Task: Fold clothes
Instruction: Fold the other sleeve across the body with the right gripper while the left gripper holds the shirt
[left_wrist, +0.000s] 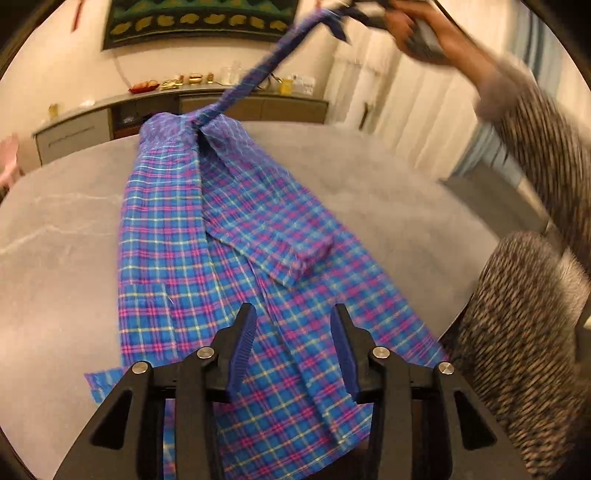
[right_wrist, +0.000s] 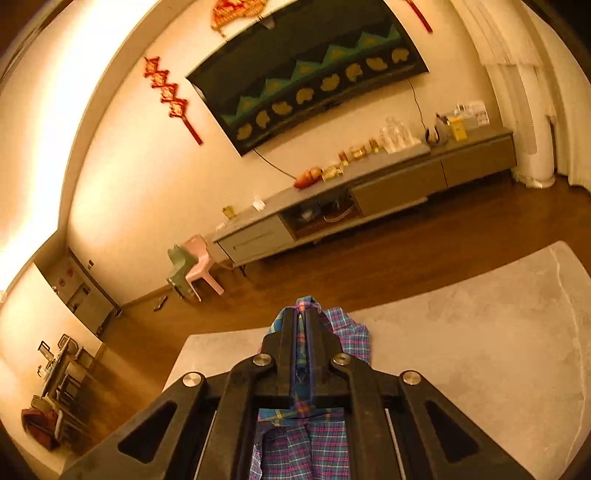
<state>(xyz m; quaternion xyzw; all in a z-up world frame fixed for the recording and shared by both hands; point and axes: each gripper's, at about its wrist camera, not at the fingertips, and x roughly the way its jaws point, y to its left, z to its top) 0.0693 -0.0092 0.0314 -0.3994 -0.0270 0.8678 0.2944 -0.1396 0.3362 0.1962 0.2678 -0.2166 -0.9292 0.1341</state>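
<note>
A blue, pink and yellow plaid shirt (left_wrist: 177, 236) lies lengthwise on the grey table (left_wrist: 55, 240), one sleeve folded across its middle. My left gripper (left_wrist: 293, 314) hovers over the shirt's near end, jaws apart, the pads not pressing the cloth. The other sleeve (left_wrist: 255, 77) is stretched up and to the right as a taut band into my right gripper (left_wrist: 369, 7), held in a hand at the top edge. In the right wrist view my right gripper (right_wrist: 304, 312) is shut on plaid fabric (right_wrist: 354, 336), which bunches past the fingertips and hangs below them over the table (right_wrist: 480, 332).
A person's arm in a speckled sleeve (left_wrist: 535, 166) fills the right side of the left wrist view. A long grey sideboard (right_wrist: 369, 192) with jars and fruit stands against the far wall. Small pink and green chairs (right_wrist: 195, 266) sit on the wooden floor.
</note>
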